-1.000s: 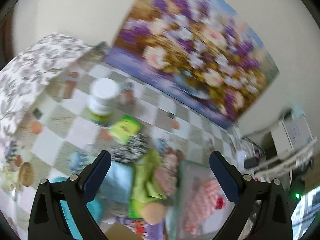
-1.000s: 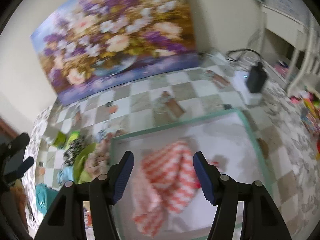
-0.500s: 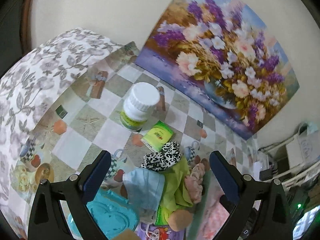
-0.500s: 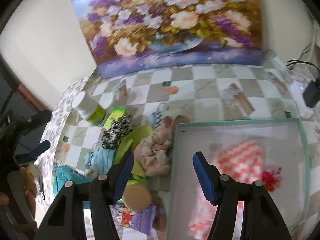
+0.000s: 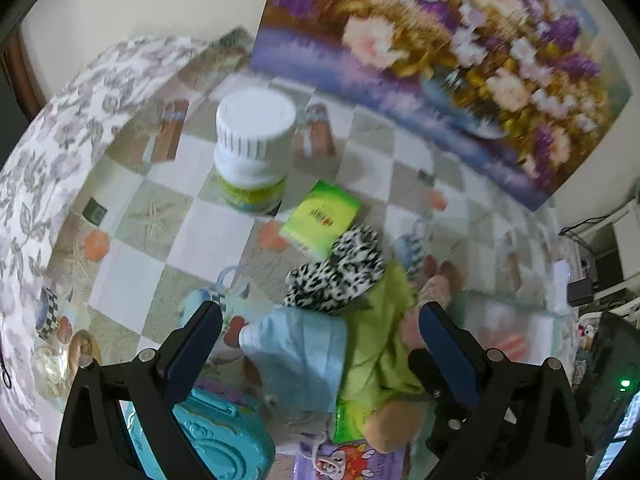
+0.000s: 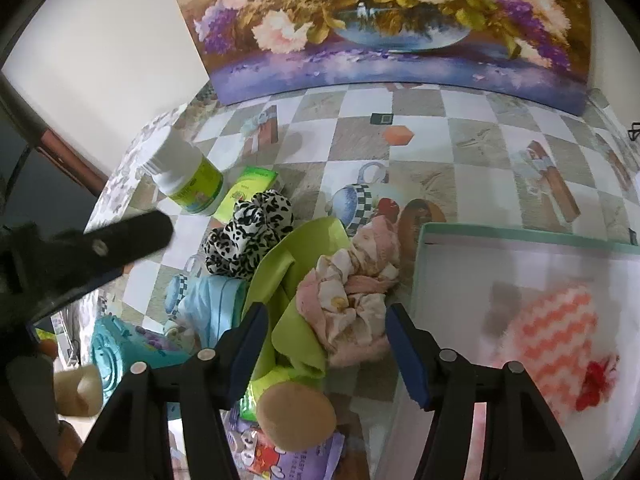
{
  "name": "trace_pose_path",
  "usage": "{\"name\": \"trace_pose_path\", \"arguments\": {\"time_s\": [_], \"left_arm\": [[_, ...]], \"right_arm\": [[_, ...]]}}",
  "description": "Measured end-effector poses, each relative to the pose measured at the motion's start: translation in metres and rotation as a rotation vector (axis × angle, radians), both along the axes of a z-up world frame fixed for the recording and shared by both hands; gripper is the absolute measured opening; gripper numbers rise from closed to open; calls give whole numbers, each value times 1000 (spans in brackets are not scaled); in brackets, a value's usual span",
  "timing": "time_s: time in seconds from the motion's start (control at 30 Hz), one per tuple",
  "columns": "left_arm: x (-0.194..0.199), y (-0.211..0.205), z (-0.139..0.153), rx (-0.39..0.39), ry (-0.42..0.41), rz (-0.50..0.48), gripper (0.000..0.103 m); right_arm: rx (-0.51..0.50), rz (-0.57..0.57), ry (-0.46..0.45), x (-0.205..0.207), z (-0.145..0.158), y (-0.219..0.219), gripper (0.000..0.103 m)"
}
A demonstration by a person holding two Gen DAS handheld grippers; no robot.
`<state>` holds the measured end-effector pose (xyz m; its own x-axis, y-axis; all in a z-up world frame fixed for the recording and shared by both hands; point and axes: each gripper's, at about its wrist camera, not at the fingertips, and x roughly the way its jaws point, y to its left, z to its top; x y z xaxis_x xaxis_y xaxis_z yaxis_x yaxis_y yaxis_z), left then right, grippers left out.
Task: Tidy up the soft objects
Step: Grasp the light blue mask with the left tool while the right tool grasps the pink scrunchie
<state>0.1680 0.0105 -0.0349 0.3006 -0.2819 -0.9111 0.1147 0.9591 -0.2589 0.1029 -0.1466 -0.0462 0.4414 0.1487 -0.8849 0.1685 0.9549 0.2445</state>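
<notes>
A pile of soft things lies on the checkered tablecloth: a black-and-white scrunchie, a light blue face mask, a lime green cloth and a pink crumpled cloth. My left gripper is open and empty above the mask. My right gripper is open and empty around the pink cloth's near edge. A white tray with a green rim holds a pink-and-white zigzag cloth.
A white-capped bottle and a green tissue pack stand behind the pile. A teal toy, a tan round sponge and a purple packet lie near the front. A flower painting leans on the wall.
Both grippers moved left and down toward the pile. The right one left the tray and now straddles the pink cloth; the left one came closer over the mask.
</notes>
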Motion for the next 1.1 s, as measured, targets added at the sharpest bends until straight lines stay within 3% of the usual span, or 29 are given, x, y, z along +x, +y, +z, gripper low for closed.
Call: {"name": "trace_pose_path", "arguments": {"time_s": [0.17, 0.4, 0.53, 0.7, 0.93, 1.1], "left_arm": [[5, -6, -16, 89, 44, -8, 99], [4, -10, -28, 147, 65, -30, 97], [3, -20, -37, 173, 92, -77, 76], [0, -30, -43, 222, 89, -120, 73], [-1, -34, -49, 228, 80, -149, 52], [-2, -38, -55, 234, 81, -161, 33]], "right_arm": [[2, 12, 21, 9, -11, 3, 60], [12, 6, 43, 10, -23, -1, 48], [21, -9, 48, 8, -24, -6, 41], [17, -8, 51, 6, -25, -8, 31], [27, -10, 30, 3, -19, -10, 19], [32, -10, 22, 2, -16, -11, 19]]}}
